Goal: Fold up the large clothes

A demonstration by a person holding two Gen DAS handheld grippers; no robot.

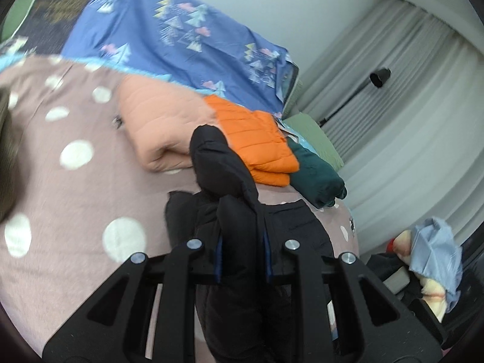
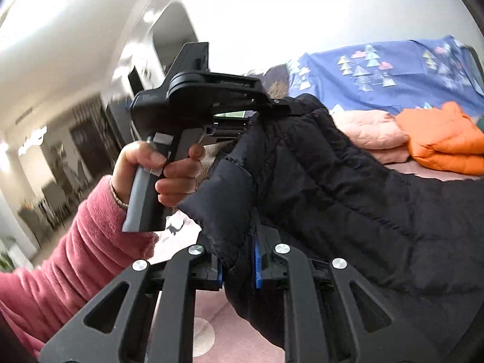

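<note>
Above the polka-dot bedspread (image 1: 60, 181) I have the black puffer jacket (image 2: 348, 187) lifted on both sides. My left gripper (image 1: 242, 257) is pinched tight on a bunched fold of it, padding bulging up between the blue pads. My right gripper (image 2: 237, 267) is likewise clamped on a padded edge, nothing else in its jaws. Most of the jacket drapes away from the right gripper toward the bedspread, with part of it resting there. To fold well, I judge both grips should stay level and the fabric taut between them, then come down together onto bare bedspread, short of the orange jacket (image 1: 257, 142) and peach one (image 1: 160, 127) stacked beyond.
</note>
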